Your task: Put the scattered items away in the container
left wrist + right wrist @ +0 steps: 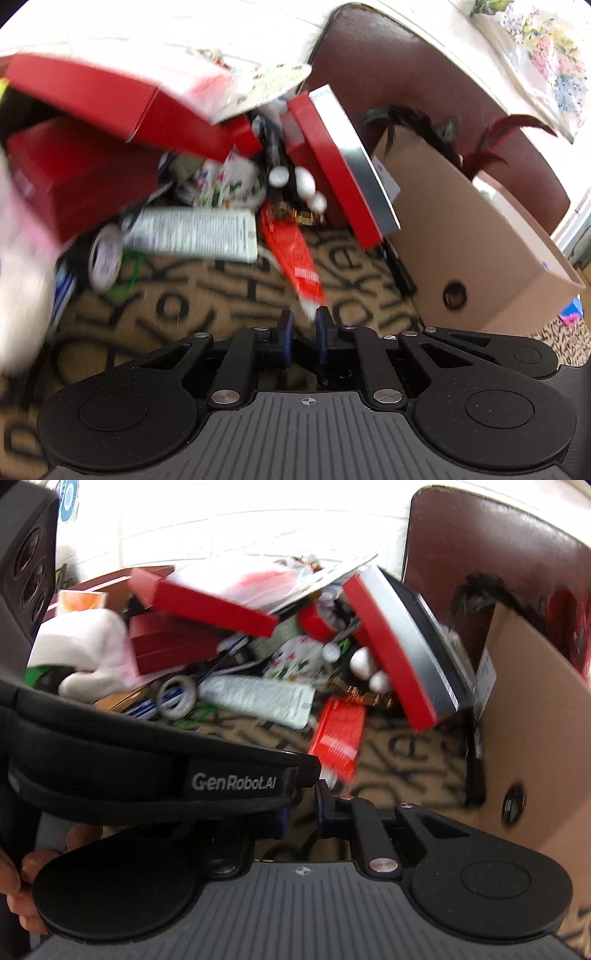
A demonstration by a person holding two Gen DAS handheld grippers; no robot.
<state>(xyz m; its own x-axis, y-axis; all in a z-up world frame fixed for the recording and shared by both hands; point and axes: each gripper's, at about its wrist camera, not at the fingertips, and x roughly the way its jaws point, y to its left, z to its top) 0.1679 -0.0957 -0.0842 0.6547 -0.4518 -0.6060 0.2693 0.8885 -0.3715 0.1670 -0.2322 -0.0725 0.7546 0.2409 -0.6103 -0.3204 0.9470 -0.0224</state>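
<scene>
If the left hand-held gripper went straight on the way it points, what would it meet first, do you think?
Most likely the red packet: its pale lower tip lies right between the left hand-held gripper fingers already, though blur makes contact unclear.

"GenRobot.AI" in pale letters on the black strap (232,781).

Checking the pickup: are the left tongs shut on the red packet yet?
Likely shut on it: the left tongs pinch the white end of the red packet between nearly closed fingers.
</scene>
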